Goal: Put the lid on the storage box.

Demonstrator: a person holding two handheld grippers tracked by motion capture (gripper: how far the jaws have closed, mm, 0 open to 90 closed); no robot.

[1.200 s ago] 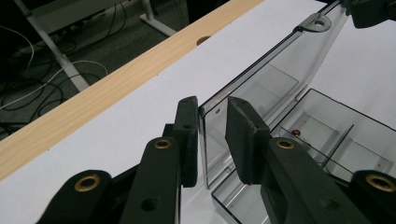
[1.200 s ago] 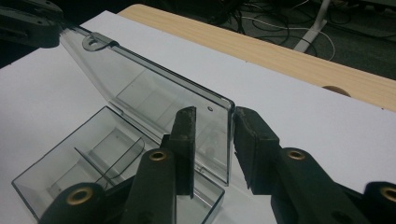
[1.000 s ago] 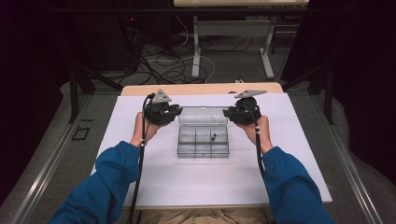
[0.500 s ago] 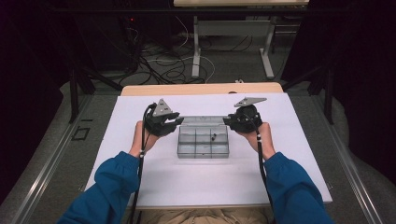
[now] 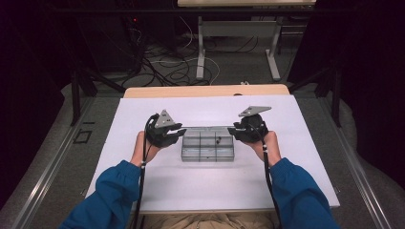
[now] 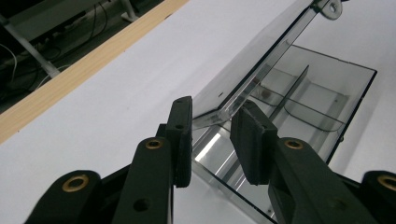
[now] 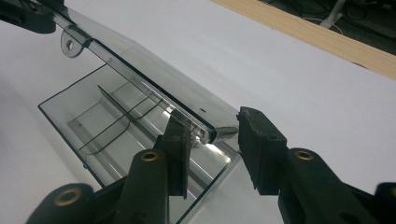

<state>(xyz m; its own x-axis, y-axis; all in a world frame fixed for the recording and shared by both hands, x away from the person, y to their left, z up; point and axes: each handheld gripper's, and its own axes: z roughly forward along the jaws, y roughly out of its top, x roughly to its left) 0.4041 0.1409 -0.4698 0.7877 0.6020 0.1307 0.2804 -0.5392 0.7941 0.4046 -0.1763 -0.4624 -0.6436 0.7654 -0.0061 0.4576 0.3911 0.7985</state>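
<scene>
Clear compartment box [image 5: 207, 145] sits mid white mat [image 5: 143, 191], lid [image 6: 261, 70] raised. L gripper [image 6: 210, 135] and R gripper [image 7: 212, 137] each straddle a lid corner; jaws have just been opening, pads off the lid, i.e. released.

I see a clear plastic box [image 5: 207, 145] between my two tongs, smooth and shiny, with thin see-through walls inside. Its lid [image 6: 252, 74] is the same glossy clear plastic, and light glints on its edge by my left gripper [image 6: 212, 140]. The pads [image 7: 259, 144] of my right gripper [image 7: 212, 149] look like dull black plastic. Under both tongs lies a white sheet [image 5: 286, 186], smooth and matt like paper. Beyond them runs a strip of pale wood [image 5: 205, 90].
</scene>
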